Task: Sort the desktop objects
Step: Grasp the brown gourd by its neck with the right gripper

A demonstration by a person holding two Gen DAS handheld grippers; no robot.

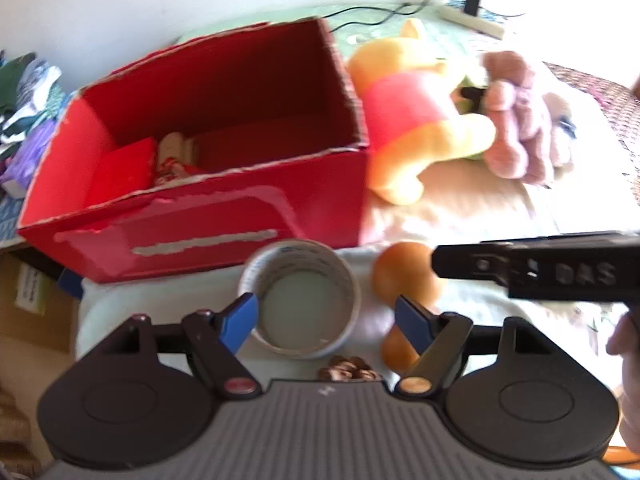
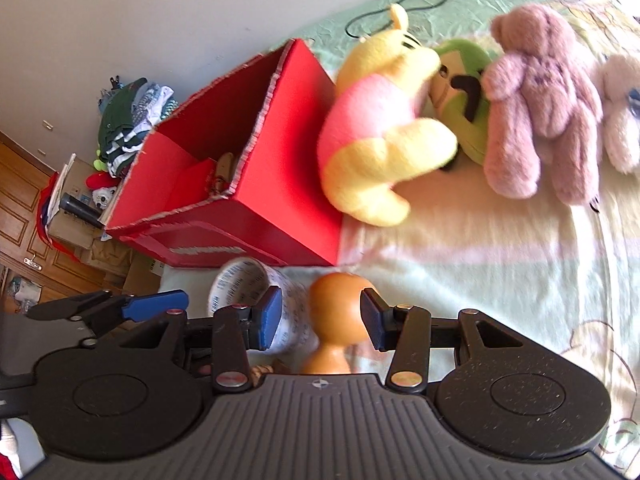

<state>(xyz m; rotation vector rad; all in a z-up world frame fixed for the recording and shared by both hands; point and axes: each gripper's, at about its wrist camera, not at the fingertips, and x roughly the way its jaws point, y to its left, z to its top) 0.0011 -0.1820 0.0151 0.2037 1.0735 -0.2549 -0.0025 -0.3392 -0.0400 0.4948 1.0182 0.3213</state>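
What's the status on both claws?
Left claw open around white tape roll. Right claw open around orange wooden peanut-shaped piece. Red cardboard box just behind; nothing blocking.

cup (image 1: 304,300) before box (image 1: 200,216) | plush toys (image 1: 420,120) right of box

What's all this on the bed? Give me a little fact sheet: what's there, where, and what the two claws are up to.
surface: blanket
box: red, open top, some items inside
tape roll: in front of the box, between the left claw's open pads
wooden piece: orange, rounded, beside the roll, between the right claw's pads; contact unclear
plush toys: yellow bear, green toy, pink bear, right of the box
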